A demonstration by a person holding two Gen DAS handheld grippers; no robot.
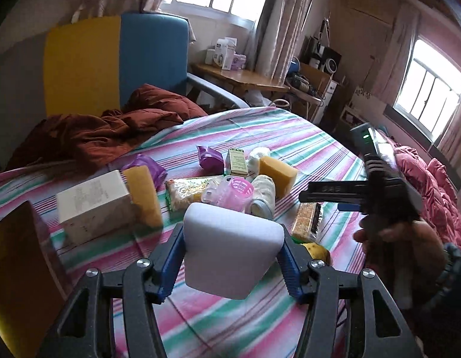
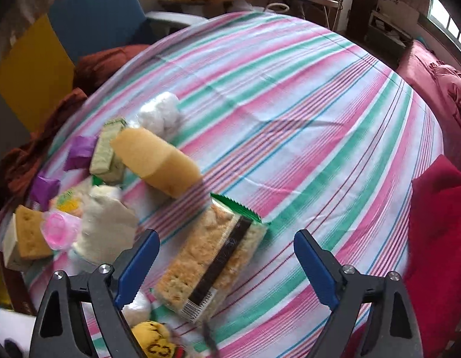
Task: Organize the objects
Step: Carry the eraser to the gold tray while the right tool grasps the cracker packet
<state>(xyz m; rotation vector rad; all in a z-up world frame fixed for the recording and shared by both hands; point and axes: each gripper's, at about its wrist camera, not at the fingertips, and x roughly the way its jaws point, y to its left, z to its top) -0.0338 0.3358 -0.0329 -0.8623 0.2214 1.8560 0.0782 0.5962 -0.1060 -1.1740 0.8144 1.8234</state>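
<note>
White block upright in left gripper, long axis vertical

The yellow plush toy shows black "CC"-like marks; print on the boxes is too blurred.

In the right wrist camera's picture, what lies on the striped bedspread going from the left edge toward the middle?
Holed yellow sponge → pink plastic piece → cream cloth bundle → smooth yellow sponge block → clear snack pack with a green end.
</note>
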